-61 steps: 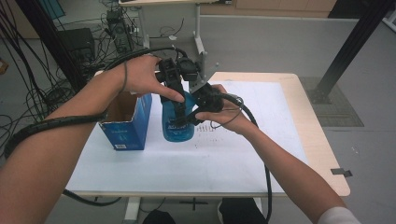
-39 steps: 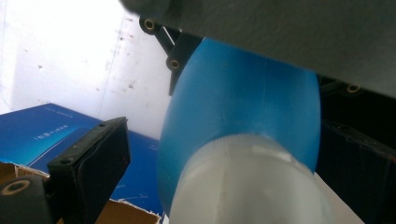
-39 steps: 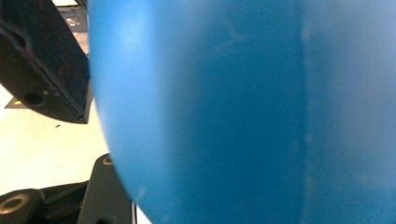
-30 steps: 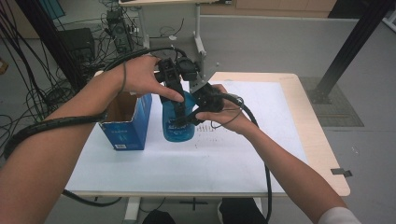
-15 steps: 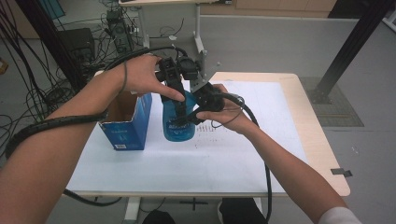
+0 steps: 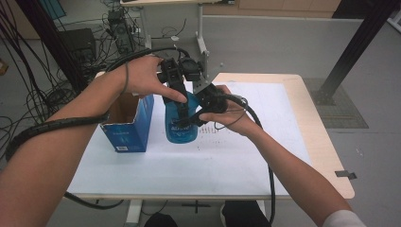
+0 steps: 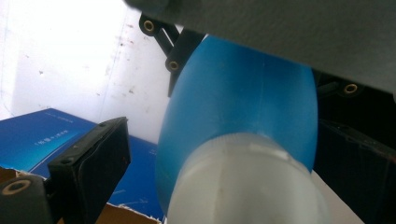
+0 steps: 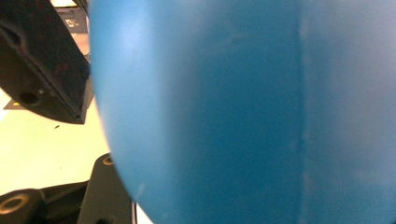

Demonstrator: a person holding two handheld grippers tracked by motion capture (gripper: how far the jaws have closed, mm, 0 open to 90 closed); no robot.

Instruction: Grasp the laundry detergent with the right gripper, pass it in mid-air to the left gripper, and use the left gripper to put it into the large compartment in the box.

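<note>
a blue bottle (image 6: 181, 124) stands upright at table centre, clasped by the right gripper (image 6: 204, 109) at its 3 o'clock; the left gripper (image 6: 176, 94) is spread around its white cap (image 7: 247, 184). an open blue box (image 6: 127, 123), contents unseen, stands at its 9 o'clock.

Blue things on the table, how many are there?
2. A blue bottle stands near the middle of the white table, between both tools. A blue box, open on top, stands just left of it. Anything inside the box is hidden.
</note>
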